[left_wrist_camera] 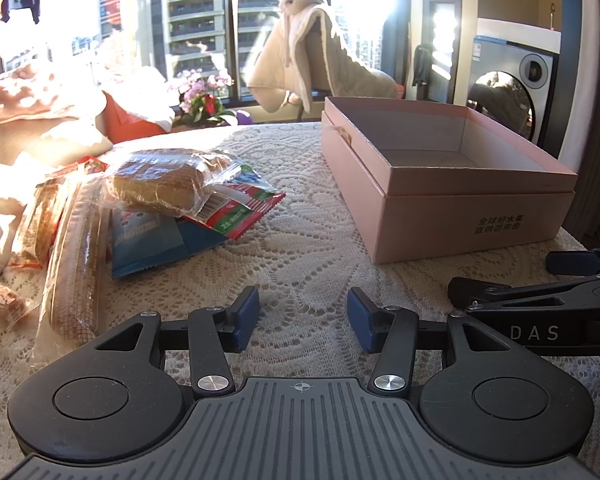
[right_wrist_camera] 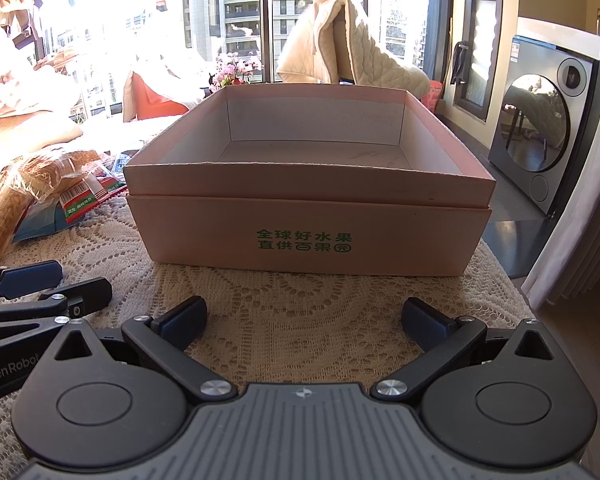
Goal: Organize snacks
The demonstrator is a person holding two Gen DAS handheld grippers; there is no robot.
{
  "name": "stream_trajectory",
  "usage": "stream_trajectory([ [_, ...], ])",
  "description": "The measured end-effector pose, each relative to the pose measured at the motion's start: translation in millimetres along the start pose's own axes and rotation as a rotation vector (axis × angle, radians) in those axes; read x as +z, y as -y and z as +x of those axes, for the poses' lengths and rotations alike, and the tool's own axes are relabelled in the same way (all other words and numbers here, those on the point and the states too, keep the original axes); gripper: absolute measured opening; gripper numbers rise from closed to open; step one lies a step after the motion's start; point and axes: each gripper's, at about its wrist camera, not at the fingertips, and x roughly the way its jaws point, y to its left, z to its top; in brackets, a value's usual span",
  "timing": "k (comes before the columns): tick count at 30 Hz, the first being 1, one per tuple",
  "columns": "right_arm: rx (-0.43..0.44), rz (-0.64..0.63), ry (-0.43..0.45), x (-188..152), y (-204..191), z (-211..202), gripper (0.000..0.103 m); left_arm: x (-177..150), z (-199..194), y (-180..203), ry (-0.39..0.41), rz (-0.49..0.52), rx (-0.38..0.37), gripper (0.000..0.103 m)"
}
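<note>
A: What is seen of the left gripper (left_wrist_camera: 303, 316)?

B: It is held low over the lace tablecloth (left_wrist_camera: 292, 248), its blue-padded fingers parted by a moderate gap with nothing caught between them. Only cloth is seen through the gap.

A: And the right gripper (right_wrist_camera: 303, 322)?

B: Its jaws are spread wide, wider than the left one's, and nothing is held. It is pointed straight at the pink box (right_wrist_camera: 308, 236), whose near wall is printed with green characters. The two tools are placed side by side; each is caught at the edge of the other's view.

A: Where are the snacks found?

B: They are piled on the left part of the table, well apart from the box. A wrapped bread bun (left_wrist_camera: 160, 182) is laid on top of a red and green packet (left_wrist_camera: 244, 210), under which a blue packet (left_wrist_camera: 148, 240) is spread flat. A long clear-wrapped pastry (left_wrist_camera: 74, 268) is stretched just beside them, toward the left gripper (a few small wrapped pieces at the far left are too washed out by sunlight to be told apart).

A: Is anything seen inside the box?

B: Only its pale floor and walls are shown. The box is open at the top and is seated in a slightly wider pink base.
</note>
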Motion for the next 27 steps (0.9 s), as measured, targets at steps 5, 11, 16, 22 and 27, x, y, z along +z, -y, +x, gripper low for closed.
stream_trajectory([
  [5,-0.002,0.0,-0.001,-0.8,-0.4,2.1,0.103,0.1,-0.3,-0.1,-0.001,-0.001,0.0,0.055],
  [11,-0.002,0.0,0.0,-1.3,0.4,-0.9,0.103,0.3,0.0,-0.4,0.0,-0.003,-0.003,0.055],
  [16,-0.002,0.0,0.0,-1.1,0.4,-0.7,0.103,0.4,0.0,-0.3,0.0,-0.004,-0.003,0.055],
  [22,-0.002,0.0,0.0,-1.2,0.3,-0.7,0.103,0.2,0.0,-0.8,0.0,-0.003,-0.003,0.055],
  [27,-0.002,0.0,0.0,-1.3,0.1,-0.6,0.103,0.2,0.0,-0.9,0.0,-0.003,-0.003,0.055],
])
